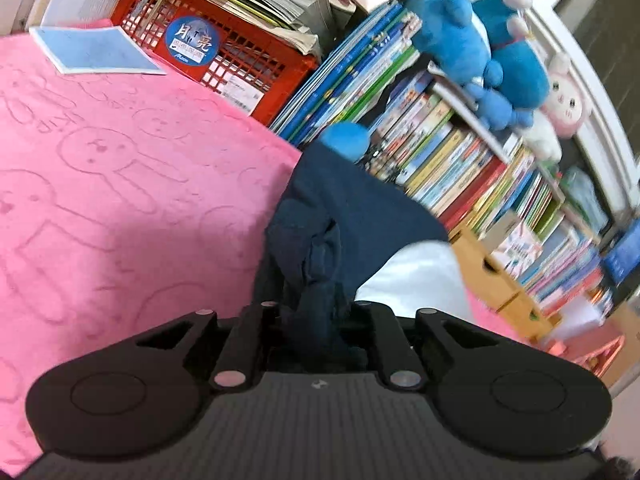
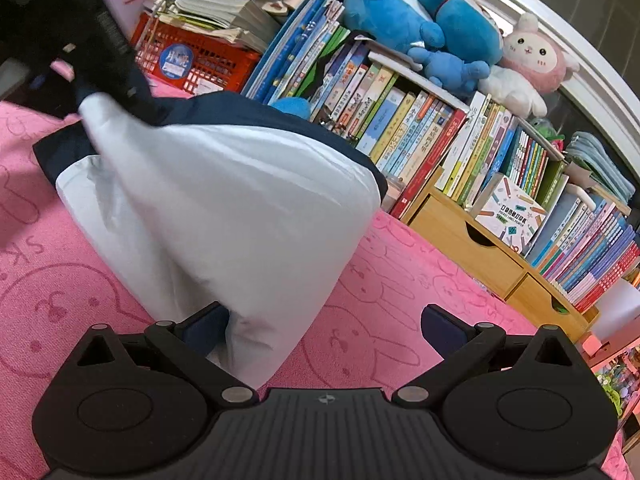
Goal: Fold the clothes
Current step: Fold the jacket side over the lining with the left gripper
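Hanging partly lifted off the pink blanket (image 2: 400, 280), the white and navy garment (image 2: 224, 200) is pulled up at one end and trails down toward the other tool. The left gripper (image 1: 316, 320) has its tongs closed tight on a bunched navy fold of that garment, and the right wrist view shows it raised at the upper left, holding the cloth high, probably so a flap can be carried over. The right gripper (image 2: 324, 328) has its tongs wide apart; the white cloth drapes down past its left finger (image 2: 208, 332), but nothing is pinched between them, so it looks either about to take a corner or just let go, and the pictures do not settle which. How many folds the garment already has cannot be told from its slack, tented shape. Beyond the blanket, a red crate (image 1: 224, 52) sits at the far edge, packed with stacked papers and booklets. Beside it a bookshelf (image 2: 440, 128) holds rows of children's books, with blue and pink plush toys (image 2: 424, 20) on top. Wooden drawers (image 2: 464, 248) stand below the books; their contents are hidden.
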Available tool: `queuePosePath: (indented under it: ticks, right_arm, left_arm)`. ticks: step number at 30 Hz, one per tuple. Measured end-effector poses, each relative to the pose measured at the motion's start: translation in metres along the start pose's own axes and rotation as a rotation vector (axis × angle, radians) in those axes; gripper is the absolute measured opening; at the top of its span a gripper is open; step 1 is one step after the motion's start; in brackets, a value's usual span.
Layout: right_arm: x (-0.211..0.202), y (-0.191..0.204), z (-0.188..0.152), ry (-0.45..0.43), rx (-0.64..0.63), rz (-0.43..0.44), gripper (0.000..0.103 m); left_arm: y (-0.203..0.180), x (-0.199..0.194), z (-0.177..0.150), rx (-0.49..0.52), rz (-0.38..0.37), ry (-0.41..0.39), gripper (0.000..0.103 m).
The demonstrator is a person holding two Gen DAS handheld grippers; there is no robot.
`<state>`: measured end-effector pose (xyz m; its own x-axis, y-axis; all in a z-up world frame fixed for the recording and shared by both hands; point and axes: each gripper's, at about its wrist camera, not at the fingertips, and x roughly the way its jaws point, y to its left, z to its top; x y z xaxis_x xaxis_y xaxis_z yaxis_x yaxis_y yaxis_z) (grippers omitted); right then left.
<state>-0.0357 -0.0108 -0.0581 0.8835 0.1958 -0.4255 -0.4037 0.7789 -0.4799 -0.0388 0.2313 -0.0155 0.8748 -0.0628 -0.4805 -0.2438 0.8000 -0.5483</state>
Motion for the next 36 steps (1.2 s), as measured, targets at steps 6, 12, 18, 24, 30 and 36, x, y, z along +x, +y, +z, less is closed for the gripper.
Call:
queuePosePath:
  ticks: [6,12,18,24,30,36]
  right_arm:
    - [0.003,-0.001,-0.002,0.004,0.009,0.002,0.103]
    - [0.004,-0.002,-0.004,0.005,0.015,0.004,0.103]
    - [0.005,-0.008,-0.005,0.016,0.045,0.012,0.103]
    - [-0.002,-0.014,-0.012,0.000,0.024,0.010,0.103]
    - [-0.017,-0.007,-0.024,-0.075,-0.153,-0.046,0.102]
    - [-0.014,-0.023,-0.026,-0.050,-0.077,0.018,0.103]
  left_arm:
    - [-0.009,-0.013,-0.012,0.204,0.092,0.005,0.017]
    - [-0.017,-0.014,-0.020,0.285,0.148,0.013,0.017]
    - [-0.012,-0.022,-0.025,0.293,0.173,0.025,0.018]
    - [-0.007,-0.025,-0.023,0.274,0.195,0.024,0.030]
    - [-0.008,-0.029,-0.025,0.292,0.207,0.026,0.033]
    - [-0.001,-0.047,-0.030,0.291,0.234,0.016,0.037]
